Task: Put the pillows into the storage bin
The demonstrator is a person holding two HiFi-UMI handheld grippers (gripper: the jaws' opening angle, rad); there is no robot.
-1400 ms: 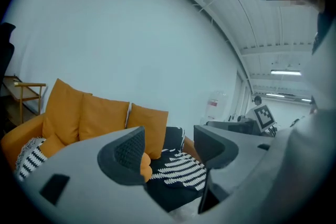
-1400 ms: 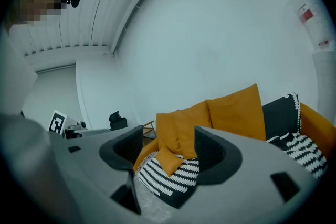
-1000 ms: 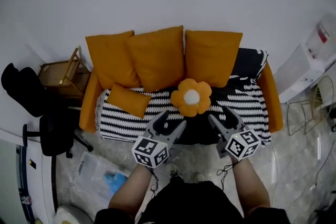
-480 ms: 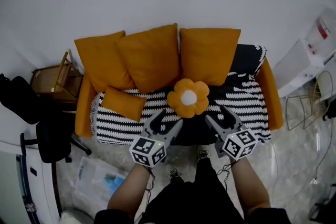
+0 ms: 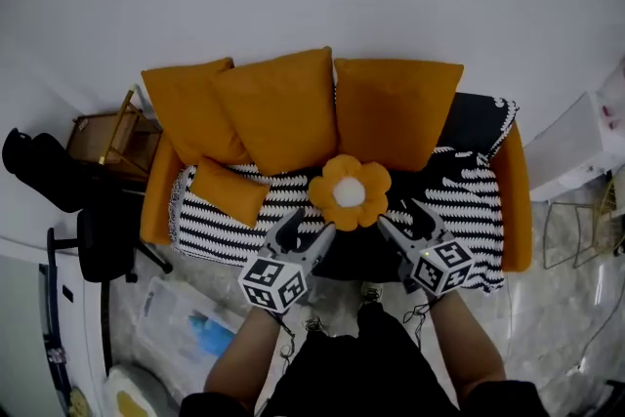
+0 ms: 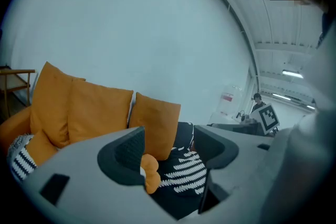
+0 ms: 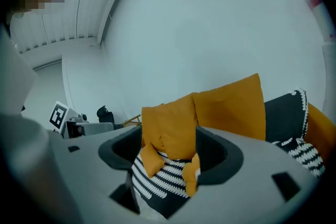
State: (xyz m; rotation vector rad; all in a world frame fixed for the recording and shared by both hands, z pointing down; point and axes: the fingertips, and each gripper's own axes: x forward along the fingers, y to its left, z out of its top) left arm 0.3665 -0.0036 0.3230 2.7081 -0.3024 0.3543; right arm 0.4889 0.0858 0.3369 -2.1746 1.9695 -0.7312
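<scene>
Flower pillow (image 5: 350, 191) face-up on sofa (image 5: 516, 200); left gripper (image 5: 308, 228), right gripper (image 5: 402, 218) jaws apart, empty.

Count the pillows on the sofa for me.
5: large orange pillows against the sofa back at left, middle, right; small orange pillow on the seat's left; flower pillow at seat centre. More may be hidden.

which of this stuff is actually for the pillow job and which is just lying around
For the job: flower pillow, small orange pillow, left cushion, middle cushion, right cushion.
Just lying about: striped blanket, orange sofa, black office chair, wooden side table.
</scene>
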